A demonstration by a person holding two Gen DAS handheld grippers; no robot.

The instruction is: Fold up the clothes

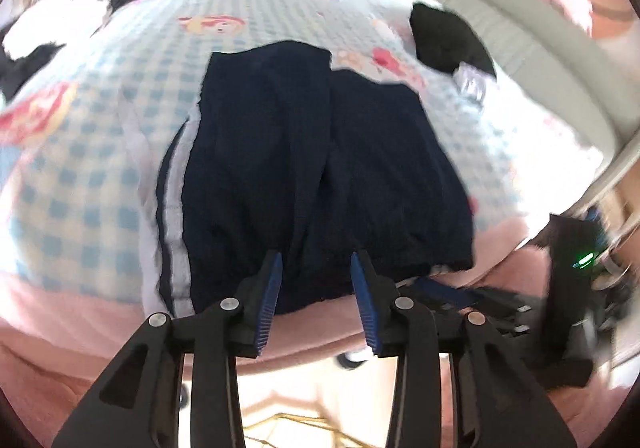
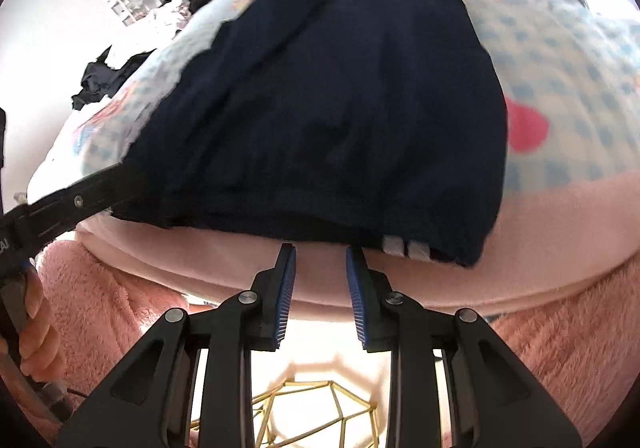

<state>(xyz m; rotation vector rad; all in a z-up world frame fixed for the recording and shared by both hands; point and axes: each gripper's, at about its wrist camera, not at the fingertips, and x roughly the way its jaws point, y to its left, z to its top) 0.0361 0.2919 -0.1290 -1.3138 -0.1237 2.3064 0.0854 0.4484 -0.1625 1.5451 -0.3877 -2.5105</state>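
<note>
My left fingers (image 1: 316, 268), parted, hover at the folded navy garment (image 1: 320, 167); right fingers (image 2: 320, 260), empty, sit below it. Snagging its hem would undo the fold.

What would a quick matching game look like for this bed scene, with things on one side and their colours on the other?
Things:
1. folded garment
2. bedspread
3. finger pads
4. wire shape below the bed

Colours:
A. gold
B. navy
C. blue and white checks
D. bright blue

Pairs: 1-B, 2-C, 3-D, 4-A
</note>
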